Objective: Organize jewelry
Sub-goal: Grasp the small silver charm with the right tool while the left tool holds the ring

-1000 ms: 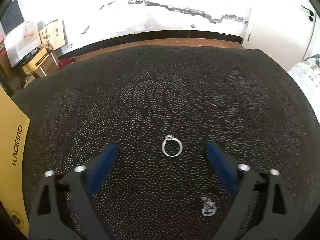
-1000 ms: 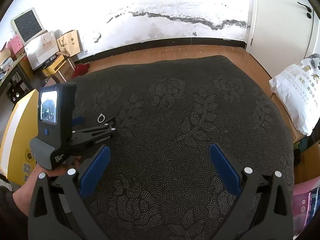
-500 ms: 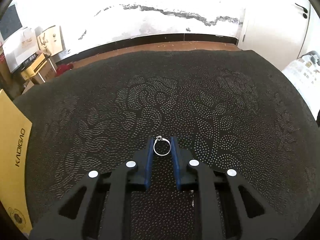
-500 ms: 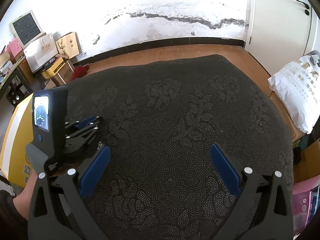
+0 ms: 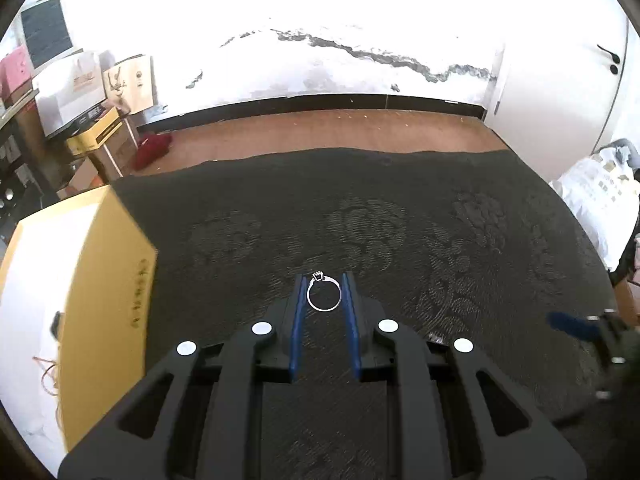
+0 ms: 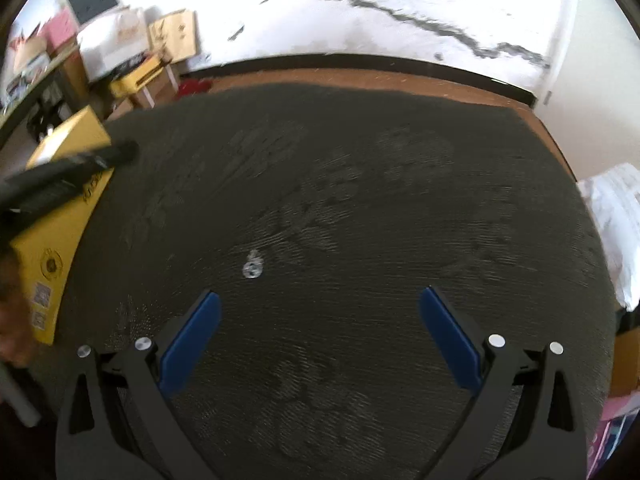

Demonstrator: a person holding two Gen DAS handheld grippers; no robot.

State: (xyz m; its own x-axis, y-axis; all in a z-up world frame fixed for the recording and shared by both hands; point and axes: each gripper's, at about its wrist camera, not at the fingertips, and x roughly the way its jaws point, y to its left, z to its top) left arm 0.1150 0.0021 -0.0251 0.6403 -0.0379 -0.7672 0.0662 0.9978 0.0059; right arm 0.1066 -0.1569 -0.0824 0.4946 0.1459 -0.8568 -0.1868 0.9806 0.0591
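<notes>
1. Our left gripper [image 5: 324, 292] clamps the ring [image 5: 324, 295] between its blue pads, stone at 11 o'clock
2. Our right gripper [image 6: 320, 312] gapes wide; a small silver piece [image 6: 252, 267] lies on the dark cloth [image 6: 400, 200] at its 11 o'clock

The left tongs [image 5: 324, 296] are matte black plastic, with two broad angular arms pierced by elongated cut-outs, and four round silver screw heads sit across their upper edges. Each finger carries a long narrow blue pad [image 5: 296, 320] on its inner face. The right tongs [image 6: 320, 344] have the same build: black triangular frames with slots, two silver screws per side, and flat blue pads [image 6: 190, 340]. A blurred patch of bare skin shows at the left edge of the right wrist view.
</notes>
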